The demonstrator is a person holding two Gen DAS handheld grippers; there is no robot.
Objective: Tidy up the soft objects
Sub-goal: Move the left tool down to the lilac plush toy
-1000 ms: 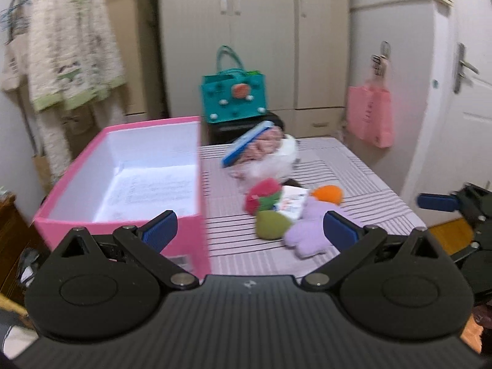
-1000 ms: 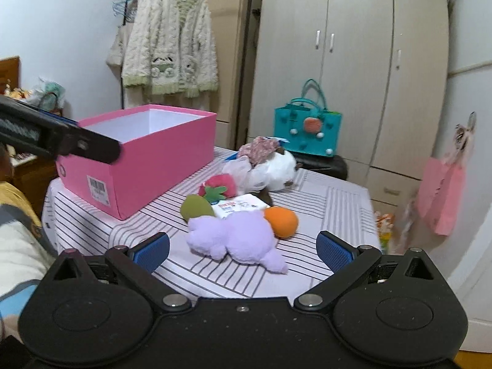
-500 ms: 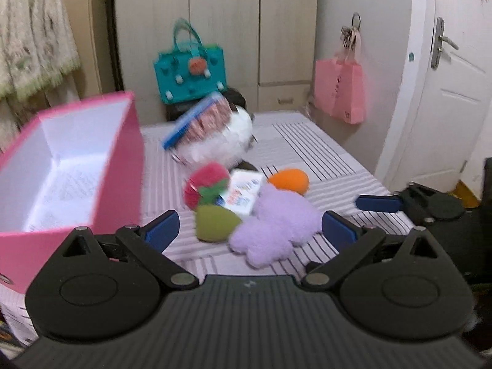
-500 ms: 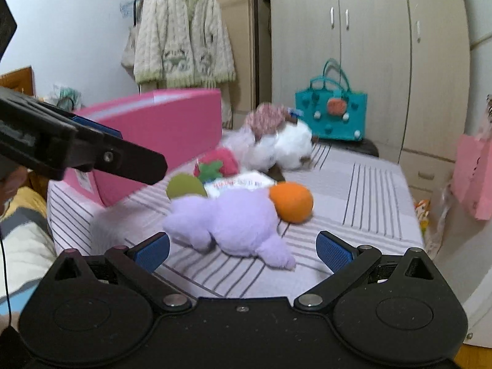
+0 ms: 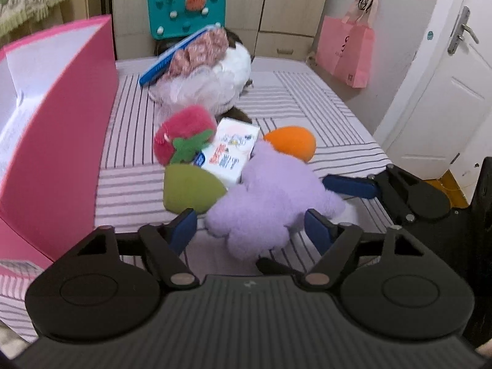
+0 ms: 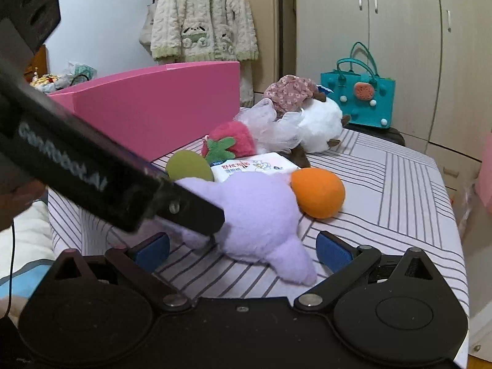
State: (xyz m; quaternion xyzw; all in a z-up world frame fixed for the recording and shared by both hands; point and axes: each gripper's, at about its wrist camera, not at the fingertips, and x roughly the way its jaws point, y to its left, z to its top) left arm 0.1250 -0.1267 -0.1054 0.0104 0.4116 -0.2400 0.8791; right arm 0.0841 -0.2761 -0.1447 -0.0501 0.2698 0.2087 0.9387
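Both grippers have come down on the purple plush [image 5: 270, 203], which lies on the striped table [image 5: 323, 98] at about 4 o'clock from the pink box [image 5: 61, 141]; the left gripper [image 5: 250, 230] has just been narrowing around its near end, pads apparently not yet pressing; the right gripper [image 6: 243, 247] stands wide beside it; a lift into the box looks likely next.

- Left gripper [image 5: 250, 230] low over the striped worktop [image 5: 307, 98], jaws just closing around the purple plush [image 5: 270, 203], not yet pressing.
- Right gripper [image 5: 350, 186] beside the plush.
- Pink box [image 5: 61, 153] stands open, left.
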